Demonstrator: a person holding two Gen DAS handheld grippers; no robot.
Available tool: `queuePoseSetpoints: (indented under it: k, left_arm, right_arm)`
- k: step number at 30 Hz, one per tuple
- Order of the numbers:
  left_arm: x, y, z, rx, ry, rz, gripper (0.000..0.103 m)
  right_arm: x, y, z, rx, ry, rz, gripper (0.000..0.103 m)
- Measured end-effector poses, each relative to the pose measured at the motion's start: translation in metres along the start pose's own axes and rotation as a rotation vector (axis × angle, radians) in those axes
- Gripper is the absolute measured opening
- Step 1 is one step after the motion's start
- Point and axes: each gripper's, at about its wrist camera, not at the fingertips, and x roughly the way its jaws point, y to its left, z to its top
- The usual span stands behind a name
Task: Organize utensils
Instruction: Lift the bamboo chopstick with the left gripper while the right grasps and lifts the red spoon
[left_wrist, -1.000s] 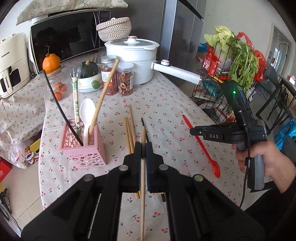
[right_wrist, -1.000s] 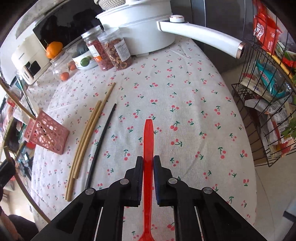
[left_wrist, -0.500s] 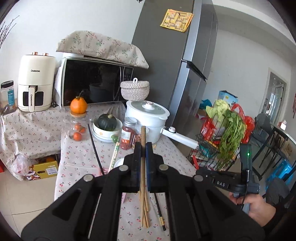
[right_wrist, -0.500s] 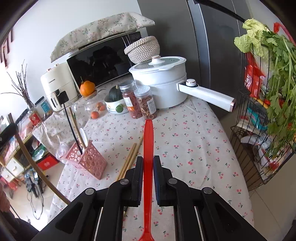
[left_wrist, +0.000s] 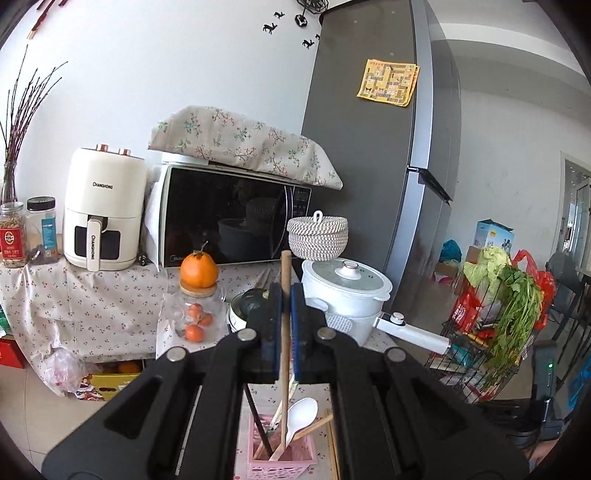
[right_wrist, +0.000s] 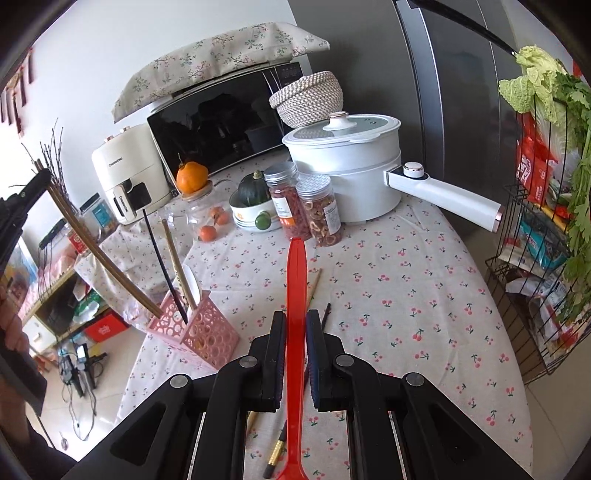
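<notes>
A wooden chopstick (left_wrist: 284, 314) is pinched between the closed fingers of the left gripper (left_wrist: 285, 295). In the left wrist view it is seen running upright through the fingertips, its top standing above them and its lower end reaching down into the pink holder (left_wrist: 280, 459) directly below the tool. A white spoon (left_wrist: 298, 415), a black chopstick and other wooden sticks are seen inside that holder. Only this view shows the holder from above; the tabletop is largely hidden by the gripper body.

The table is laid open in the right wrist view. There the left gripper (right_wrist: 35, 184) is seen far to the left of the right tool, with the chopstick (right_wrist: 107, 258) slanting from it down into the pink holder (right_wrist: 201, 332), which stands ahead and to the left of the right fingers. The stick's lower end is past the holder's rim; whether it touches the bottom cannot be told.

A red spoon (right_wrist: 296, 317) is clamped between the pressed-together fingers of the right gripper (right_wrist: 295, 325). Its handle points forward beyond the fingertips toward two jars (right_wrist: 306, 206), and its bowl end lies back under the tool. It is held above the cherry-print tablecloth (right_wrist: 406, 295).

A wooden chopstick (right_wrist: 313, 286) and a black chopstick (right_wrist: 325, 314) are seen lying on the cloth just beyond and beneath the right fingers, partly hidden by them. A white pot (right_wrist: 347, 162) stands farther ahead.
</notes>
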Motion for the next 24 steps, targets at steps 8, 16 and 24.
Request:
queuePoseSetpoints:
  k: [8,16,24]
  left_arm:
    - [0.042,0.005,-0.032,-0.003,0.195,0.014,0.005]
    - [0.026,0.020,-0.032,-0.084,0.274,0.030,0.068]
    - [0.008,0.068,-0.049,-0.171,0.476,0.178,0.088]
  right_arm:
    - [-0.010,0.011,0.000,-0.011,-0.102,-0.007,0.011]
    - [-0.028,0.045,0.005,-0.029,-0.241,0.019,0.011]
    - [-0.020,0.104,0.025,-0.027,-0.371,0.064,0.011]
